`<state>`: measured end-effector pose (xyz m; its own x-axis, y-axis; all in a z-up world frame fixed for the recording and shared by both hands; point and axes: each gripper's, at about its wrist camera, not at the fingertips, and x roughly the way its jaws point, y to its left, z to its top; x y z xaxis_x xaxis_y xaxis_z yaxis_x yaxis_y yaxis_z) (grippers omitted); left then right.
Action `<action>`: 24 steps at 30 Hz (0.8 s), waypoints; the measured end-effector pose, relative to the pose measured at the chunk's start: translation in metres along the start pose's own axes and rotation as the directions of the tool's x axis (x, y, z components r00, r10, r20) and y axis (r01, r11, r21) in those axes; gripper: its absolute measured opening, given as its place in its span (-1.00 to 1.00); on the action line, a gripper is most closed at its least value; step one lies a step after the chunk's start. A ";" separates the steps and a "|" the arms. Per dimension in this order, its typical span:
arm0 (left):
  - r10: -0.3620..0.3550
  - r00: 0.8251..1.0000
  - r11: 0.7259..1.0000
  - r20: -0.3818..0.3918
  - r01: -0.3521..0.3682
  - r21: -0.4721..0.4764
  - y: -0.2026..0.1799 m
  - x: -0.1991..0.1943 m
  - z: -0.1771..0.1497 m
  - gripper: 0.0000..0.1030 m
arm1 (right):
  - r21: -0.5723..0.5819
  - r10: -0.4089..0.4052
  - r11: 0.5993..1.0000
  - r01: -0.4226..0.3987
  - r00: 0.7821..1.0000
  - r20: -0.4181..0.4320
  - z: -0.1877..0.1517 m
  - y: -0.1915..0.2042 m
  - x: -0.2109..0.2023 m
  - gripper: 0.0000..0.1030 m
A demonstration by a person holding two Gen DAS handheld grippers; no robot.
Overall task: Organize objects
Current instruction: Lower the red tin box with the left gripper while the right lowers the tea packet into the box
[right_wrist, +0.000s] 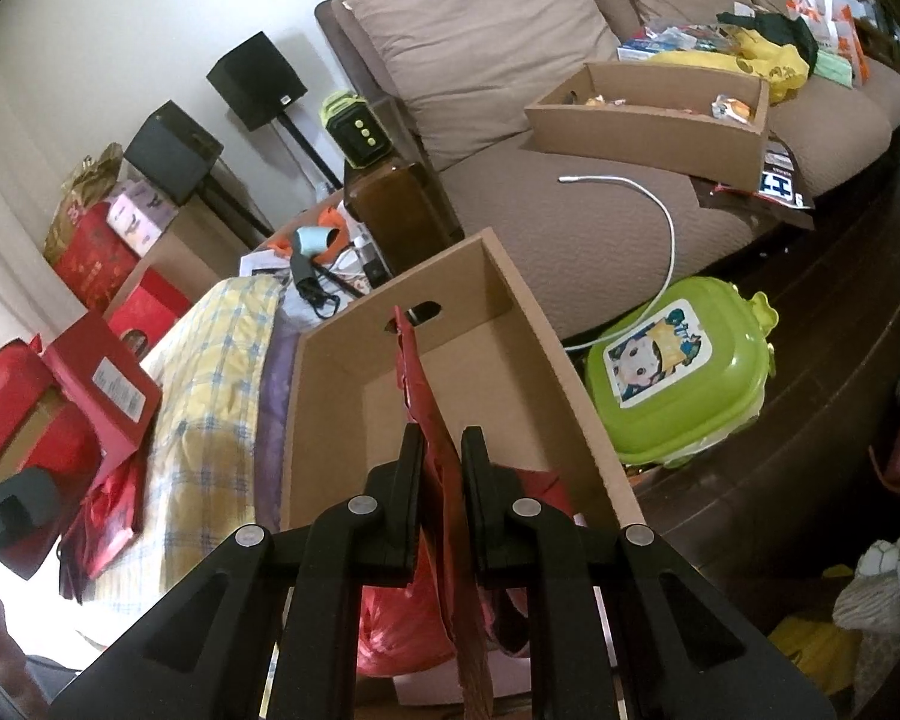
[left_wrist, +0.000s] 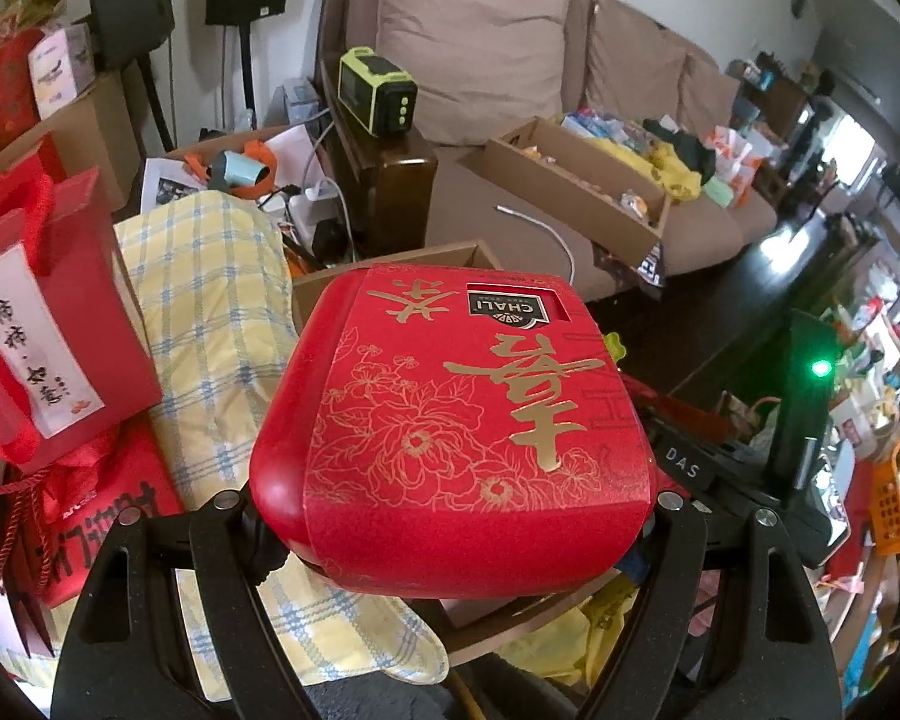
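My left gripper point(left_wrist: 450, 516) holds a rounded red tea box point(left_wrist: 450, 420) with gold flowers and a CHALI label, its jaws wide apart and pressed on the box's two sides. The box hangs over an open cardboard box point(left_wrist: 426, 261), mostly hidden behind it. In the right wrist view my right gripper point(right_wrist: 444, 444) is shut on a thin red paper piece point(right_wrist: 420, 384), seen edge-on. The paper reaches forward over the brown cardboard box point(right_wrist: 546, 324), whose visible bottom is bare.
A yellow checked pillow point(right_wrist: 210, 396) lies left of the box, with red gift bags point(left_wrist: 48, 324) beyond it. A green plastic case point(right_wrist: 684, 372) sits on the dark floor to the right. The brown sofa point(right_wrist: 570, 216) carries a shallow cardboard tray point(right_wrist: 648, 120) and a white cable point(right_wrist: 660, 210).
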<state>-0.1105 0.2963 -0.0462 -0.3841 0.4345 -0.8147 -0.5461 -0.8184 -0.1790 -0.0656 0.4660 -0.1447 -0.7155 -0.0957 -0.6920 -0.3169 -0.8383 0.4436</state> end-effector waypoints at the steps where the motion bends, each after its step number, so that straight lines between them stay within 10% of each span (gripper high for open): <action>1: -0.001 1.000 1.000 -0.006 0.001 0.000 0.000 0.003 0.000 0.54 | -0.003 0.000 1.000 0.000 1.000 0.000 0.000 0.000 0.000 -0.77; 24: 0.034 0.989 0.999 -0.143 -0.033 0.011 -0.007 0.074 0.000 0.54 | 0.041 0.003 0.999 -0.003 1.000 -0.011 0.004 -0.016 -0.001 -0.75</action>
<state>-0.1349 0.3342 -0.1056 -0.2922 0.3477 -0.8909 -0.5414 -0.8280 -0.1456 -0.0625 0.4820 -0.1489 -0.7095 -0.1045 -0.6969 -0.3401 -0.8154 0.4685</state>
